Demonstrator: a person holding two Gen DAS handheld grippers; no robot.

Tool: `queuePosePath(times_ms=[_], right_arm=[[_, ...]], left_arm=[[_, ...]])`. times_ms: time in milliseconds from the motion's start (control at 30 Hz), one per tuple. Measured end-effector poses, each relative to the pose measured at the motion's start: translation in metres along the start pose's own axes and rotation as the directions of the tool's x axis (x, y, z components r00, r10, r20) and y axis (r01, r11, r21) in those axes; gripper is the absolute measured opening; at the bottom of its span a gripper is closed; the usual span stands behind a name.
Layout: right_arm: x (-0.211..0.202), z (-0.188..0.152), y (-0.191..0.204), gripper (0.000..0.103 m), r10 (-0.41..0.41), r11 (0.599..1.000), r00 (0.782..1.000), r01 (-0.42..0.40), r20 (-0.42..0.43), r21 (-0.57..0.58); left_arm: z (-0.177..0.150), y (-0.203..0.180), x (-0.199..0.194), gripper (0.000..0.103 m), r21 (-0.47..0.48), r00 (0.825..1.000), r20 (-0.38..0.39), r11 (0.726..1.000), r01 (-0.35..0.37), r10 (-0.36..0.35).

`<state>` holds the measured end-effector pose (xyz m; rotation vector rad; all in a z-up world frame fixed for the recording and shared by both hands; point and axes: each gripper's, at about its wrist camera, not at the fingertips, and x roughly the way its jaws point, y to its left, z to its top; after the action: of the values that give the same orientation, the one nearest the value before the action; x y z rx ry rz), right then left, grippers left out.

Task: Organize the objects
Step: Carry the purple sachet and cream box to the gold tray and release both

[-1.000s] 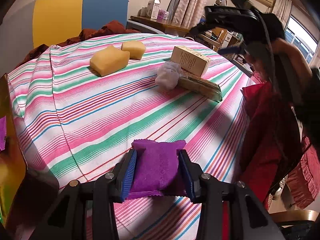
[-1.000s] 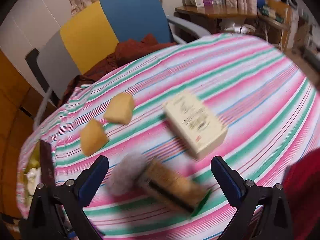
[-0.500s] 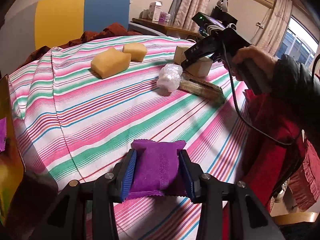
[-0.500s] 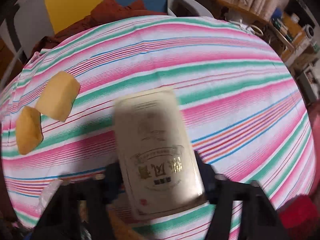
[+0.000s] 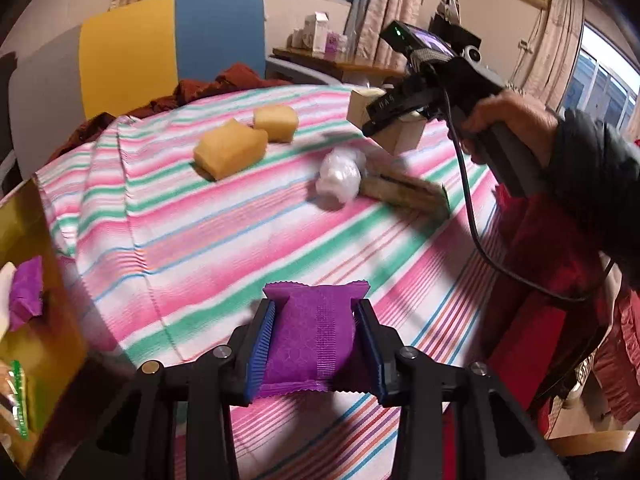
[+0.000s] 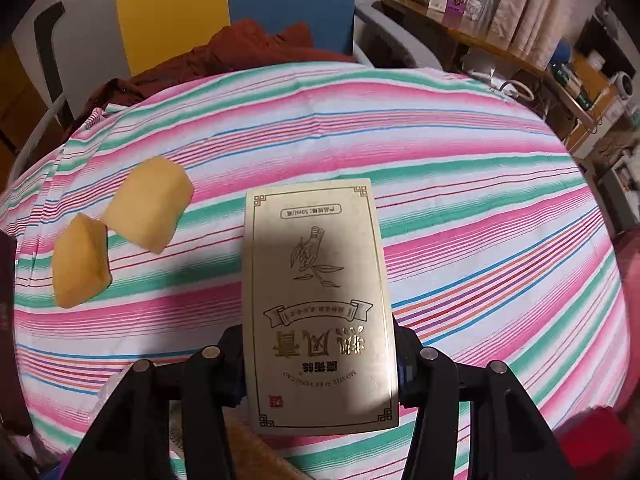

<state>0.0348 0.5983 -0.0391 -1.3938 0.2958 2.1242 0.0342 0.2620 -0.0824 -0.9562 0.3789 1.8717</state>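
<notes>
Through the left wrist camera, my left gripper (image 5: 316,344) is pinching a purple packet (image 5: 314,338) between its blue pads, low over the striped tablecloth (image 5: 168,248). The packet is soft and bulges past the fingertips on both ends, so I judge it could squirm out if I swing too fast. To the left of this gripper sits a gold box (image 5: 36,280) with another purple packet and other wrappers inside; its near wall stands up close, and I could clip it with the left finger on the way in. Ahead and to the right, the right gripper (image 5: 394,120) holds the beige carton (image 5: 404,132) above a white crumpled bag (image 5: 340,176) and a long flat pack (image 5: 408,194). Two yellow sponges (image 5: 240,142) lie ahead, touching each other.

Through the right wrist camera, my right gripper (image 6: 320,360) is pressed onto the carton (image 6: 316,300), gripping only its near end, with most of its length sticking out forward. That overhang is my worry: the far end may sag or pivot between the pads, and the smooth card gives little friction. Whether it is clear of the cloth I cannot tell here. The sponges (image 6: 116,236) lie ahead to the left, well apart from the carton. Just below the left finger I glimpse plastic wrap and a brown edge, too cut off to name; dragging the carton low could snag them.
</notes>
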Motion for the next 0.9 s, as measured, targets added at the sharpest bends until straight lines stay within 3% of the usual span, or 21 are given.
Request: queuePosePath(times_ms=[100,400,633,900], right_arm=[[-0.013,0.004,0.008,0.053,-0.022,1.000,0.999,0.022,0.039,-0.017],[-0.078,0.010,0.048,0.053,0.032,0.997,0.985,-0.019,0.170,-0.073],[-0.127,0.010,0.115,0.053,0.168,0.979,0.953,-0.130,0.252,-0.160],[-0.151,-0.014,0.213,0.053,0.371,0.910,0.897,-0.299,0.242,-0.288]], left_arm=[[0.003,0.005,-0.016,0.041,-0.023,0.999,0.038,1.000,-0.002,0.003],[0.011,0.025,-0.074,0.041,-0.112,0.986,0.162,0.994,-0.012,0.030],[0.012,0.063,-0.109,0.041,-0.239,0.973,0.201,0.969,-0.064,0.114],[-0.009,0.118,-0.150,0.041,-0.398,0.937,0.215,0.901,-0.173,0.275]])
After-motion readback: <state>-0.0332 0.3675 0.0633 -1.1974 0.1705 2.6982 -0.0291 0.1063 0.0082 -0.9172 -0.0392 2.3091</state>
